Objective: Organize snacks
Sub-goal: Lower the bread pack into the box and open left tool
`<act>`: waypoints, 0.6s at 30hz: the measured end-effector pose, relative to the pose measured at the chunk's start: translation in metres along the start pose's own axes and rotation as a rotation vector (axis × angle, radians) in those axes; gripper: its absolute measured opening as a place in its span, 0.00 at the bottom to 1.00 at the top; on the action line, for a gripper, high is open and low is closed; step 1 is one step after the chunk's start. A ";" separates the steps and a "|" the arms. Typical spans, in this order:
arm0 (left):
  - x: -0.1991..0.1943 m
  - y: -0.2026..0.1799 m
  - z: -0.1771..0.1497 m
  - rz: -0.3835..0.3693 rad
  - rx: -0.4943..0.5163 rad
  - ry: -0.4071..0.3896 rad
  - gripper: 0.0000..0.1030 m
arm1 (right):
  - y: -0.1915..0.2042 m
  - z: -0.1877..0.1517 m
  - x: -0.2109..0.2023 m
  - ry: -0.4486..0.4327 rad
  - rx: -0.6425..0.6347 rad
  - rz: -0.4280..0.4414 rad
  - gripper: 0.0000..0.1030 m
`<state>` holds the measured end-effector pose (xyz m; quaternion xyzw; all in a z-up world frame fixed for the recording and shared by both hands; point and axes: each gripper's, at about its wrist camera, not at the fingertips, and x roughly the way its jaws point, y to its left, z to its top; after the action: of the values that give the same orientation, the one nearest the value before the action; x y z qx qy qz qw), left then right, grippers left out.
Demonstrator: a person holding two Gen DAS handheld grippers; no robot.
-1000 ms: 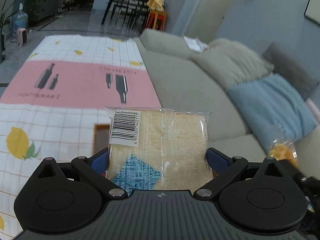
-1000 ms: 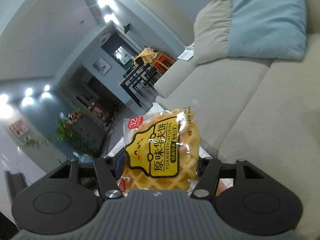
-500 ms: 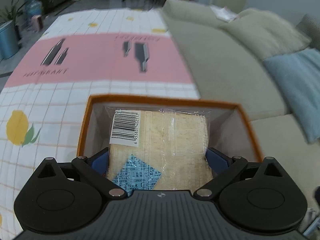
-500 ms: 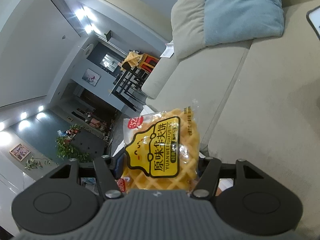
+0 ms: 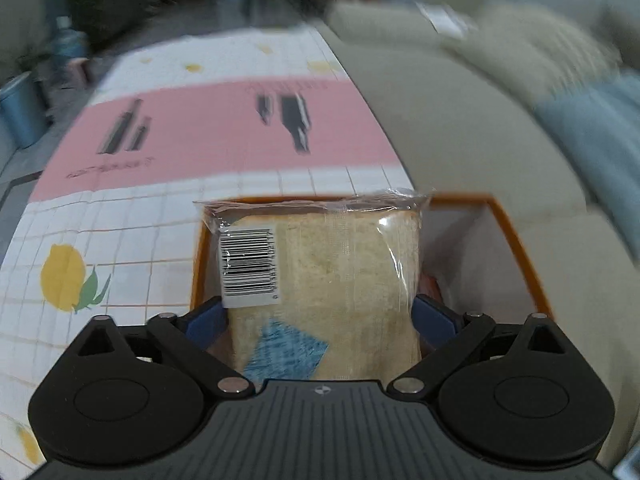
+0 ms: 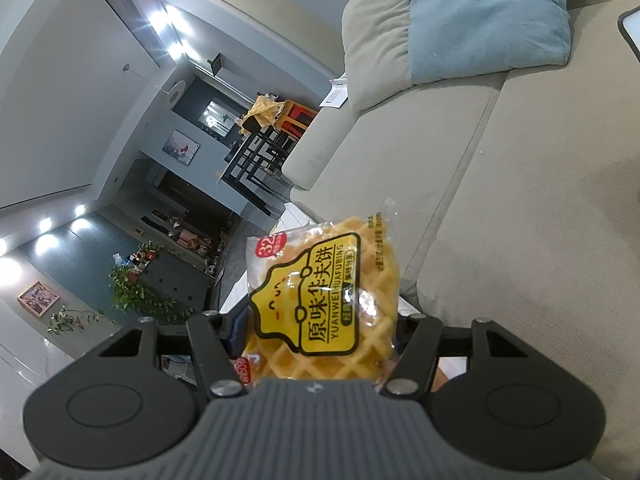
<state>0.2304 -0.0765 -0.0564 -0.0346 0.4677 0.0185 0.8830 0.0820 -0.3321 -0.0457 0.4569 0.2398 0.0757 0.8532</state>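
Note:
My left gripper (image 5: 320,316) is shut on a clear-wrapped bread slice packet (image 5: 332,272) with a barcode label and a blue patch. It holds the packet over an orange-rimmed box (image 5: 516,236) on the tablecloth; something reddish lies inside the box behind the packet. My right gripper (image 6: 320,332) is shut on a yellow waffle packet (image 6: 328,292) with Chinese lettering, held up in the air beside the sofa.
A white, pink and lemon-print tablecloth (image 5: 168,148) covers the table. A beige sofa (image 6: 500,200) with a blue cushion (image 6: 488,16) and a beige cushion (image 6: 376,36) runs along the right. A dining table and chairs (image 6: 260,152) stand far back.
The left gripper has tipped down and come over the orange box with the bread packet, then shifted left within it. The right gripper has tilted a little, still holding the waffle.

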 end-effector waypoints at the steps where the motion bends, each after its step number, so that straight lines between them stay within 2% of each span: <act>1: 0.001 -0.001 0.004 -0.001 0.023 0.036 0.94 | -0.001 0.003 0.004 0.003 -0.002 0.000 0.59; 2: -0.003 0.001 0.005 0.011 0.015 0.032 0.90 | -0.001 0.004 0.007 0.005 -0.002 0.001 0.59; 4: -0.014 0.002 0.003 0.023 0.026 -0.081 1.00 | 0.000 0.007 0.011 0.010 -0.006 0.003 0.59; 5: -0.016 0.001 0.004 0.050 0.060 -0.103 1.00 | 0.001 0.007 0.012 0.011 -0.008 0.004 0.58; 6: -0.016 0.000 0.005 0.079 0.067 -0.093 1.00 | 0.001 0.008 0.013 0.011 -0.008 0.004 0.59; 9: -0.025 0.008 0.001 0.032 0.036 -0.106 1.00 | 0.001 0.010 0.015 0.022 -0.021 0.006 0.59; 12: -0.038 0.013 -0.001 0.056 0.034 -0.139 1.00 | 0.001 0.013 0.018 0.040 -0.049 0.008 0.58; 18: -0.064 0.021 -0.004 0.038 0.048 -0.173 1.00 | 0.014 0.018 0.033 0.113 -0.183 -0.004 0.58</act>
<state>0.1894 -0.0556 -0.0066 -0.0030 0.3906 0.0268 0.9202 0.1211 -0.3263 -0.0372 0.3715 0.2804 0.1213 0.8767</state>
